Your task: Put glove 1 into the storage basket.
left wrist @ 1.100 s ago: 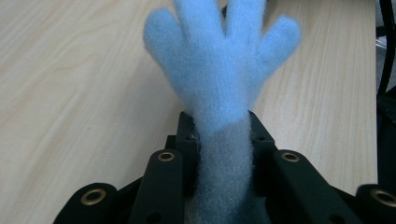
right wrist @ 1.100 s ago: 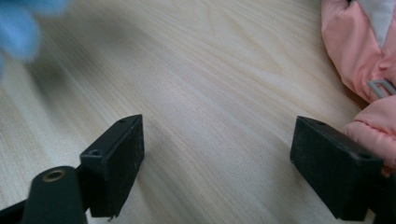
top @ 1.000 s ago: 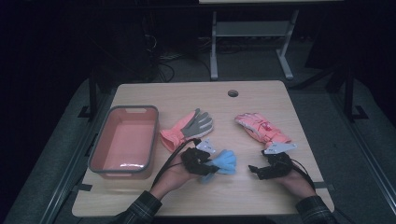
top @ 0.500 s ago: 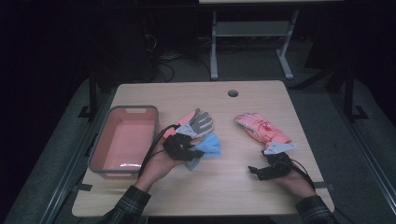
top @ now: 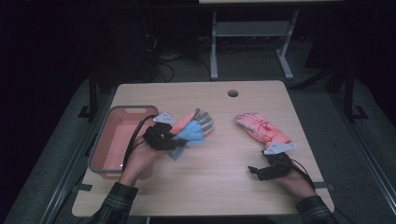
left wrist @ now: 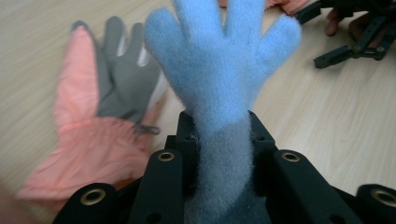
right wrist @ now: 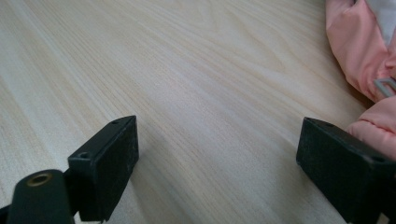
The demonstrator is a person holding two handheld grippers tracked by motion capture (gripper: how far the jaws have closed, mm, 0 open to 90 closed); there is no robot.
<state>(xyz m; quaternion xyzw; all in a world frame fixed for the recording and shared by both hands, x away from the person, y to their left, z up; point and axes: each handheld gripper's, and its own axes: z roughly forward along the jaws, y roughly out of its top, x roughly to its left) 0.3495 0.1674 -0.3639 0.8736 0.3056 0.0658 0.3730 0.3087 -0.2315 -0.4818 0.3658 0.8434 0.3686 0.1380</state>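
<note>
Sleeves: plaid cuffs come in at the near edge of the table [top: 224,186], one on each forearm.
Right tongs [top: 256,171]: resting low on the wood near the right front corner, jaws spread wide with bare tabletop between them in the right gripper view [right wrist: 217,163]; nothing held.
Right hand [top: 290,179]: wrapped around the back of those tongs, cable looping beside it.
Left tongs [top: 175,140]: raised over the table's left half, just right of the bin, jaws closed in on the blue glove; in the left gripper view [left wrist: 224,161] the pads press its wrist from both sides.
Left hand [top: 140,156]: gripping the tool from below, partly over the bin's near right corner.
Blue glove [left wrist: 219,65]: fuzzy, clamped at the cuff, fingers fanned out ahead of the jaws and off the wood; in the high view [top: 189,133] it overlaps the glove behind it.
Bin [top: 100,154]: pink tray with a grey rim at the left edge of the table.
Pink and grey glove [top: 200,119]: flat on the table just past the blue one, grey palm up, pink cuff toward the tongs [left wrist: 93,135].
Pink glove [top: 261,128]: lying on the right half, just beyond the right tongs; its puffy edge sits beside the right jaw [right wrist: 359,51].
Hole [top: 233,93]: small round port near the far edge.
</note>
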